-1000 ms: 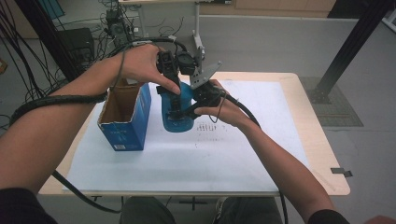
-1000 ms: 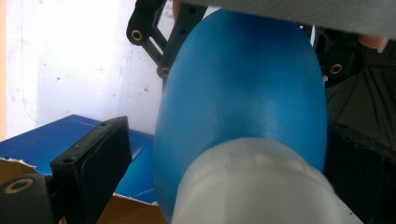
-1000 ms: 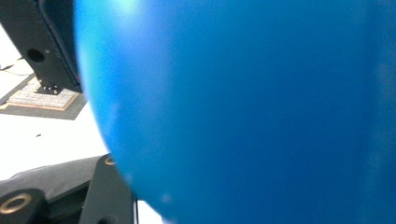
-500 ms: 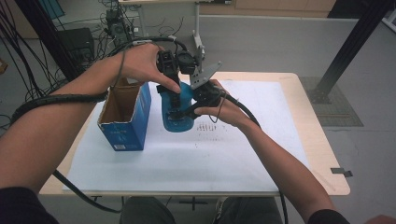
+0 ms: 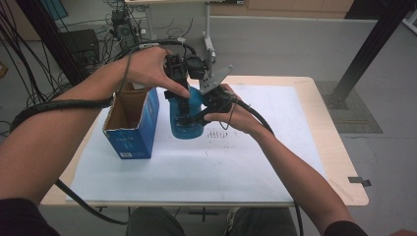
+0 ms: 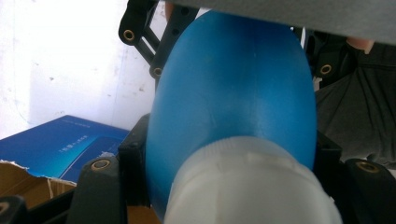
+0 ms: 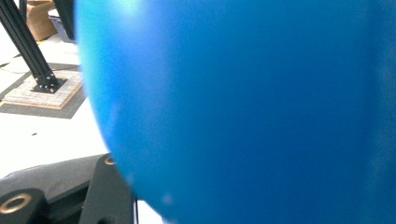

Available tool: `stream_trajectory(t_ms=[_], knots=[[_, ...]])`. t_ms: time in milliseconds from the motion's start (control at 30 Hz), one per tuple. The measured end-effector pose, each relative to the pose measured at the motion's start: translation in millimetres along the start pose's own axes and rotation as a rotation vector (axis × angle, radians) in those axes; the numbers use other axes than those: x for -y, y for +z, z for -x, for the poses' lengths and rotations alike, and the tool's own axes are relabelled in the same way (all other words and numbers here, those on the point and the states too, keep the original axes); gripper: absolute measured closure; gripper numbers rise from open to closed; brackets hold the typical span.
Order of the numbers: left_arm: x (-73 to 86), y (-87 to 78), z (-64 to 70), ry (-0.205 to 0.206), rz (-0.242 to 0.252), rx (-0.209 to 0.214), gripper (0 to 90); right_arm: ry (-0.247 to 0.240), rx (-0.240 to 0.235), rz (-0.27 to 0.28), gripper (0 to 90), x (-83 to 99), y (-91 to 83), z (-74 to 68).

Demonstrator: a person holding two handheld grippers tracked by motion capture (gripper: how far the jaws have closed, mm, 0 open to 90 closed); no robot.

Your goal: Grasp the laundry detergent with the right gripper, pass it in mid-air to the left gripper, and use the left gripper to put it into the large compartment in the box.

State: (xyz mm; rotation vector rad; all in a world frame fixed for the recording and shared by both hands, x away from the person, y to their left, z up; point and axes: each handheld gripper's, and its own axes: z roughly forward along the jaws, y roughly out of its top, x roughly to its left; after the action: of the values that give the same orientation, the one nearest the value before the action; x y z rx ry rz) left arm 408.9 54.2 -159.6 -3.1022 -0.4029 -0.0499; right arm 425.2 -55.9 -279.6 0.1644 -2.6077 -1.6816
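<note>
We hold the blue bottle [image 5: 186, 114] upright above the counter [image 5: 255, 162], just to the right of the open box [image 5: 132, 129]. Our left gripper [image 5: 183, 105] comes from above and is closed around the bottle near its white cap [image 6: 252, 186]. Our right gripper [image 5: 204, 114] grips the bottle's body from the right. Its long axis runs vertically; the box lies toward our left hand.

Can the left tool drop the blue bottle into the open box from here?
Probably yes. The left tool grips the blue bottle near its white cap, right beside the open blue box, whose top looks free. But the right tool seems clamped on the bottle too.
</note>
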Motion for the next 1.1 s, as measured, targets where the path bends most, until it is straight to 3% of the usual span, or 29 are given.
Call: stream_trajectory(t_ms=[800,1100], knots=[[-1.4,2.8,-0.2,0.007,-0.037,-0.016,37.0,-0.013,0.011,0.004,43.3,2.4,4.6,1.8],[0.0,6.2,-1.0,0.004,-0.026,-0.016,37.2,-0.015,0.012,0.001,43.0,4.0,6.7,3.4]])
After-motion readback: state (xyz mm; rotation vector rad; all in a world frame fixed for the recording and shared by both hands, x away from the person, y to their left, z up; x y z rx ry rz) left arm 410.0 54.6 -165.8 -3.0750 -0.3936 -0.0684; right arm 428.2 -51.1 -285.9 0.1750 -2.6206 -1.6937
